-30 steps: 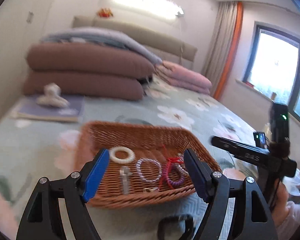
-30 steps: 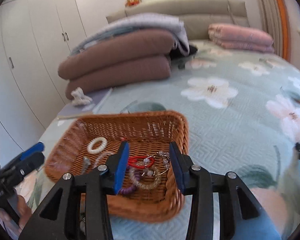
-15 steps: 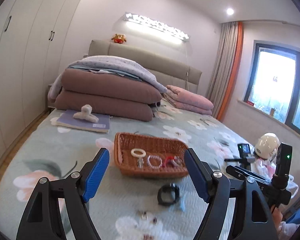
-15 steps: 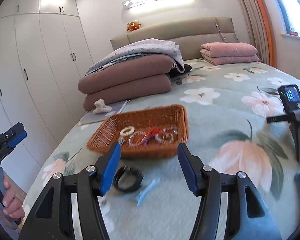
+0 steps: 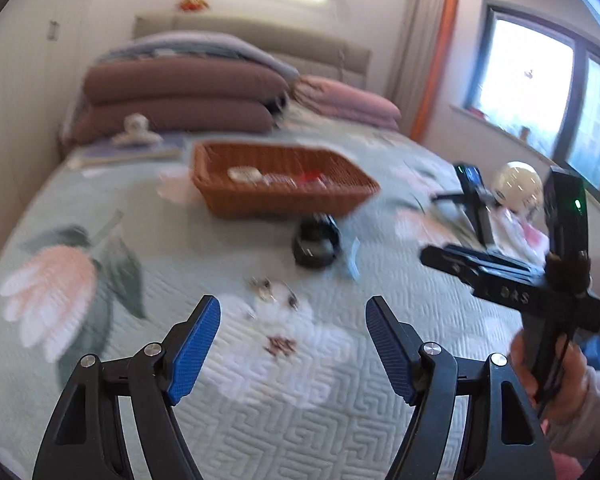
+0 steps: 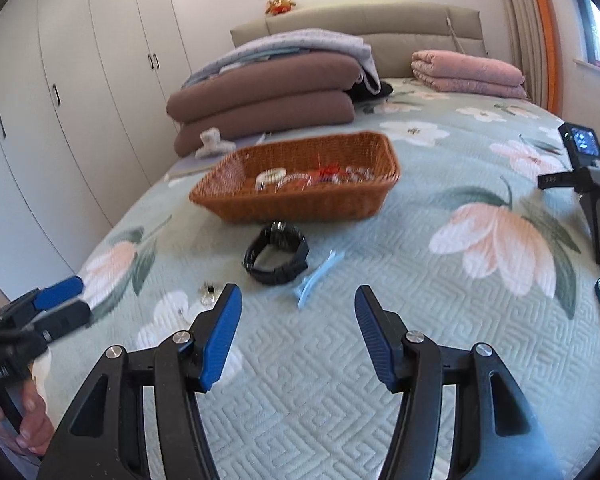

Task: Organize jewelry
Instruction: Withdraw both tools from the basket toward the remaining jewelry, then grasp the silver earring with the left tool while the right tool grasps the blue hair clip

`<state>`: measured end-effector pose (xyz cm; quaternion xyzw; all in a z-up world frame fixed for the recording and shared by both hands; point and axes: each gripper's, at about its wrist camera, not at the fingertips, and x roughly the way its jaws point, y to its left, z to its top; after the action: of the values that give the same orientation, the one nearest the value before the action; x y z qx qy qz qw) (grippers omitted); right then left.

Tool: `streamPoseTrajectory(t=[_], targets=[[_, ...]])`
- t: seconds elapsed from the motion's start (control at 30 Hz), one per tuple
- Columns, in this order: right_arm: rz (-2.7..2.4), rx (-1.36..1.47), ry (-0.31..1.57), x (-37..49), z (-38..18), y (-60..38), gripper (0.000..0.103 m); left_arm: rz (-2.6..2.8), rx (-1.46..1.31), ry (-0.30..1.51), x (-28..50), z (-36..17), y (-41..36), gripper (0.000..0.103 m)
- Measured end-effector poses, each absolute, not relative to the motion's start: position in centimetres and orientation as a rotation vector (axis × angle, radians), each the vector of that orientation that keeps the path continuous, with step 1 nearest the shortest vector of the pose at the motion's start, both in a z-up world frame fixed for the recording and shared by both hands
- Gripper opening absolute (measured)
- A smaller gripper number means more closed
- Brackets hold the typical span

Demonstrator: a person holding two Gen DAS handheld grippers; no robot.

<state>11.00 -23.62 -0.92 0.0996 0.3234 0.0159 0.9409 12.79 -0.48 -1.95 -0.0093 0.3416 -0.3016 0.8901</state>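
Observation:
A wicker basket [image 6: 352,204] [image 5: 220,196] holding several bracelets sits mid-bed. In front of it lie a black watch [image 6: 277,253] [image 5: 314,240], a light blue hair clip [image 6: 318,276] [image 5: 352,260] and small earrings [image 6: 208,294] [image 5: 268,290]. My left gripper [image 5: 293,338] is open and empty above the quilt, just short of the earrings. My right gripper [image 6: 298,334] is open and empty, just short of the hair clip. The left gripper also shows at the left edge of the right wrist view [image 6: 56,306].
Folded brown quilts [image 6: 264,100] and pink blankets [image 6: 468,74] are stacked at the headboard. A white hair claw [image 6: 212,142] lies on a book. A small camera on a tripod [image 6: 592,184] stands at the right. A wardrobe [image 6: 60,80] lines the left.
Both grippers pulled back from the basket and are now lower, nearer the loose items on the quilt. Both stay open and empty.

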Motion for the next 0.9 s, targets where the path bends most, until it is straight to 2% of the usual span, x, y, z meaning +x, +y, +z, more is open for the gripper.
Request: streamPoseTrajectory(t=[0.1, 0.3, 0.43, 0.57, 0.7, 0.77, 0.8, 0.9], targets=[[0.033, 0.207, 0.683, 12.4, -2.1, -23.2, 0.062, -0.665, -0.021, 0.751, 14.1, -3.2, -1.5, 0.06], [0.013, 0.249, 0.742, 16.4, -4.5, -22.6, 0.06, -0.665, -0.027, 0.817, 17.2, -5.6, -3.9, 0.06], [-0.031, 0.242, 0.798, 19.2, -6.1, -22.3, 0.052, -0.615, 0.001, 0.885, 18.8, -7.8, -5.7, 0.06], [-0.011, 0.256, 0.829, 20.5, -6.8, -22.3, 0.051, -0.615, 0.02, 0.915, 19.1, -8.7, -6.8, 0.059], [-0.01, 0.22, 0.866, 21.5, -7.6, -21.5, 0.049, -0.596, 0.015, 0.92, 19.5, -8.8, -7.2, 0.054], [-0.007, 0.209, 0.872, 21.7, -7.7, -21.3, 0.042, -0.596, 0.007, 0.928, 19.9, -8.9, -7.4, 0.048], [-0.027, 0.197, 0.88, 21.8, -7.9, -21.2, 0.035, -0.592, -0.004, 0.933, 20.2, -9.0, -7.4, 0.044], [-0.03, 0.196, 0.88, 21.7, -8.0, -21.3, 0.028, -0.604, -0.067, 0.943, 20.7, -9.0, -6.9, 0.036]])
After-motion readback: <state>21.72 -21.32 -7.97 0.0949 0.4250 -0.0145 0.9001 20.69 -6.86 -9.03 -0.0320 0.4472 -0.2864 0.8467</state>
